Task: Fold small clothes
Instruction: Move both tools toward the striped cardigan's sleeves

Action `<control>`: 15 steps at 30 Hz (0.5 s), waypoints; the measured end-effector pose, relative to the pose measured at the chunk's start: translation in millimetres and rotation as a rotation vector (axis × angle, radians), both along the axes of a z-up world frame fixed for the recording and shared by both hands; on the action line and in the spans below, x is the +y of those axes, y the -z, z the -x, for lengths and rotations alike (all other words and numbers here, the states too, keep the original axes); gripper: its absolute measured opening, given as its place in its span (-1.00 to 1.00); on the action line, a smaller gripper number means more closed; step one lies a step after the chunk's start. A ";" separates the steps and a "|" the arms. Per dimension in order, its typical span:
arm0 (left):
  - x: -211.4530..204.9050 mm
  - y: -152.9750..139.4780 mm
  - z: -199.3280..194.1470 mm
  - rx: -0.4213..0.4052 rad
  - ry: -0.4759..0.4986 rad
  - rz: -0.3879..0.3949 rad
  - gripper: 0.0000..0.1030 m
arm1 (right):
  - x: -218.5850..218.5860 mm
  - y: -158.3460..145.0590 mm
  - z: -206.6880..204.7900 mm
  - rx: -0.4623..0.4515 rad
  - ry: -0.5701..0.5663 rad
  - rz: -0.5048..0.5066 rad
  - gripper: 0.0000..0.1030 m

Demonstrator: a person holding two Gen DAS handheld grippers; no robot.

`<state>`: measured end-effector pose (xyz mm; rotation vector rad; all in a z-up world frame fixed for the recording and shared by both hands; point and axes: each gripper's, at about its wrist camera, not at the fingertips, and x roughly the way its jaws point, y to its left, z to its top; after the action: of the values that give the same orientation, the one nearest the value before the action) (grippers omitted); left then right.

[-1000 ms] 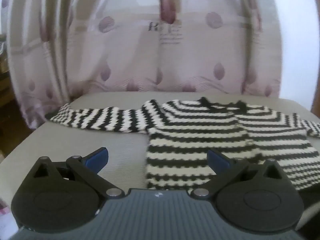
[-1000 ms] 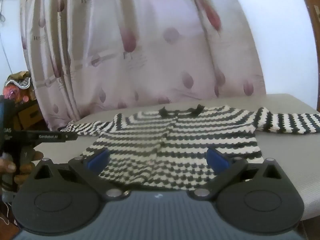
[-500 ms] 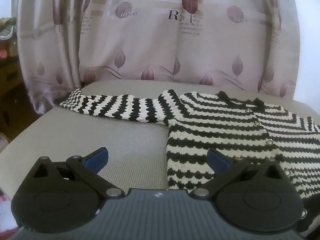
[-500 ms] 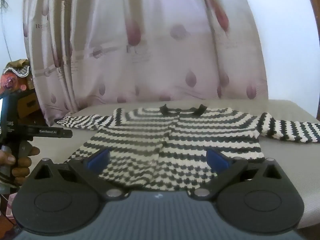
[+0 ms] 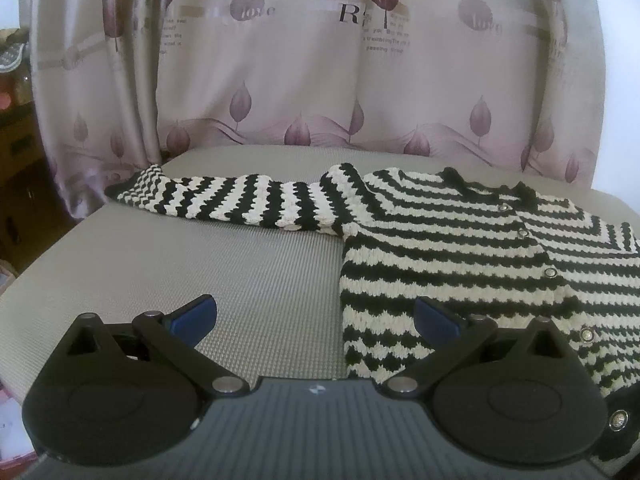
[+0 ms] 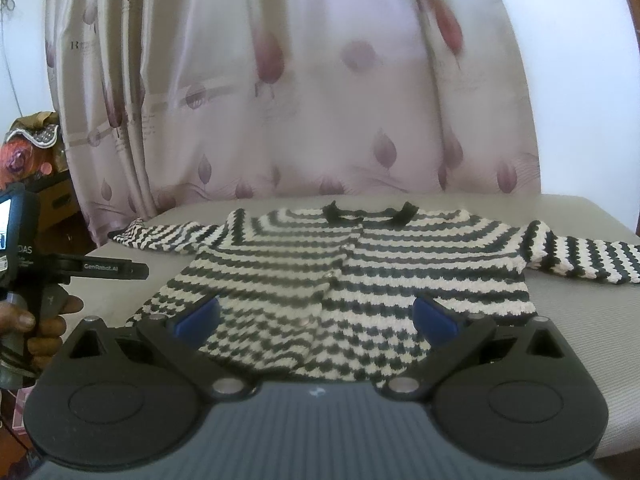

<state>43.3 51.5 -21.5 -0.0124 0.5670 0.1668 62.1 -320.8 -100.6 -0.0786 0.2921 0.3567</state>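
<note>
— So, where do your jaws stand?

— Both pairs spread wide, holding nothing. My left gripper (image 5: pixel 316 316) hangs low over the grey mat (image 5: pixel 240 280); one blue pad (image 5: pixel 194 316) is over bare mat, the other over the near-left hem of the striped knit cardigan (image 5: pixel 440 248). My right gripper (image 6: pixel 316 316) hangs over the hem near the button line, both pads above the knit. I can't tell whether either touches the cloth.

— And the cardigan itself?

— Flat on the mat, face up, buttoned, collar away from me, hem toward me. Its 2 sleeves run out sideways, so the long axis lies left to right across my fingers.

— Which hand goes first?

— My guess is a sleeve. The left sleeve (image 5: pixel 240 200) lies ahead and slightly left of my left gripper, cuff toward the curtain (image 5: pixel 320 80); that gripper is nearer to it. The right sleeve (image 6: pixel 580 258) reaches toward the mat's right edge, ahead and right of my right gripper.

— Do the 2 cameras agree?

— They complement each other. The left camera shows the left sleeve whole and the metal snaps (image 5: pixel 551 273) sharply, but cuts off the right sleeve. The right camera shows the whole body with collar (image 6: pixel 370 212), the right sleeve almost to the cuff, and my left hand (image 6: pixel 40 320) gripping its tool beside the mat.
</note>
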 end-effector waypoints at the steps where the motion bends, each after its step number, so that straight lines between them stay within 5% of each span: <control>1: 2.8 0.4 -0.5 0.003 0.003 0.004 1.00 | 0.1 0.2 -0.1 0.002 0.000 -0.001 1.00; 15: 23.5 9.3 -14.9 0.044 -0.021 0.020 1.00 | 7.0 2.0 -5.8 0.027 -0.011 0.012 1.00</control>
<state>58.1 74.9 -30.8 -0.0344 0.6130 0.1818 67.8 -313.8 -102.6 -0.0871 0.3208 0.3677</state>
